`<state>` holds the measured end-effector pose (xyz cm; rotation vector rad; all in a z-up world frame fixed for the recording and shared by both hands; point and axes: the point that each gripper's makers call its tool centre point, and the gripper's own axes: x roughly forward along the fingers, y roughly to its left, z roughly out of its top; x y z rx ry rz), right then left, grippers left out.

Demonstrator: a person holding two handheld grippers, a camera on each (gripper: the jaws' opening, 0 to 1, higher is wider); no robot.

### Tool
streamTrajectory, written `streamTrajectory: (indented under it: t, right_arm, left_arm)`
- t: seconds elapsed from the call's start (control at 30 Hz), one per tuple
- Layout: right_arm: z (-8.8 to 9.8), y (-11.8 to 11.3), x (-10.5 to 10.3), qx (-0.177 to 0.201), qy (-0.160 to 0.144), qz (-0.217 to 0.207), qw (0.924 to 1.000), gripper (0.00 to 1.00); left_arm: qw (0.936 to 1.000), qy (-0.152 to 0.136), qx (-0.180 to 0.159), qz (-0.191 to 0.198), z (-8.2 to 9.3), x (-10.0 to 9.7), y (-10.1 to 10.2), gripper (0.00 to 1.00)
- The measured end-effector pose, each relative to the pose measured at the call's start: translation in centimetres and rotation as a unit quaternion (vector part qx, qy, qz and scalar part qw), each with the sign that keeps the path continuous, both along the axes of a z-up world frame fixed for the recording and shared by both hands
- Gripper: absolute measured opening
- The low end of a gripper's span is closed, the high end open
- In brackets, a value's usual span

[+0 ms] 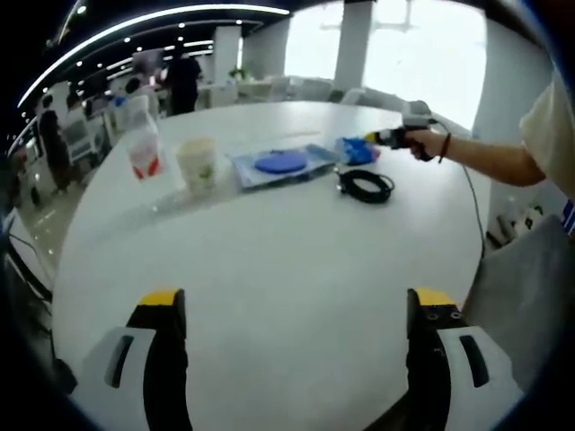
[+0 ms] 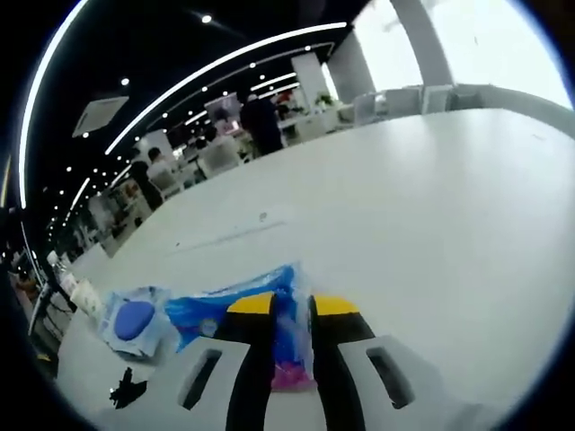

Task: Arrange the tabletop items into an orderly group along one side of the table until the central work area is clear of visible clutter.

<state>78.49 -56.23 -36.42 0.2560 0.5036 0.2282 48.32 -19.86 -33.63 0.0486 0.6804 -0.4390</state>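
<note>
Jaws of the left gripper [image 1: 292, 310] stand spread over bare table [image 1: 296, 242]; cup [image 1: 197, 163], tray [image 1: 283, 164] and cable [image 1: 365, 186] lie far off. Right gripper [image 2: 291, 310] pinches a blue bag [image 2: 229, 310]; thin film may slip out or tear if dragged

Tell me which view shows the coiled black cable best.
The left gripper view: the coiled black cable lies whole and unobstructed on the white table. The right gripper view catches it as a small dark shape near its lower edge.

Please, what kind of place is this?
Probably an open office or canteen hall: a large white round table, more tables and chairs behind, people standing about, and long ceiling light strips.
</note>
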Motion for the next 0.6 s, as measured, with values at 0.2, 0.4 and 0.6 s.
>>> streamTrajectory:
  t: [0.2,0.4,0.6]
  right_arm:
    - [0.4,-0.6,0.0,-0.001,-0.001,-0.012,0.9999,0.34]
    - [1.0,-0.8,-0.2,-0.001,-0.005,-0.01,0.9999,0.45]
    - [1.9,-0.5,-1.0,-0.001,-0.009,-0.003,1.0,0.56]
  left_arm:
    - [1.0,-0.001,-0.001,0.003,0.1,0.1,0.1,0.99]
    - [0.9998,0.001,-0.016,0.012,0.2,0.1,0.2,0.99]
    - [0.9996,0.0,-0.024,0.018,0.4,0.2,0.2,0.99]
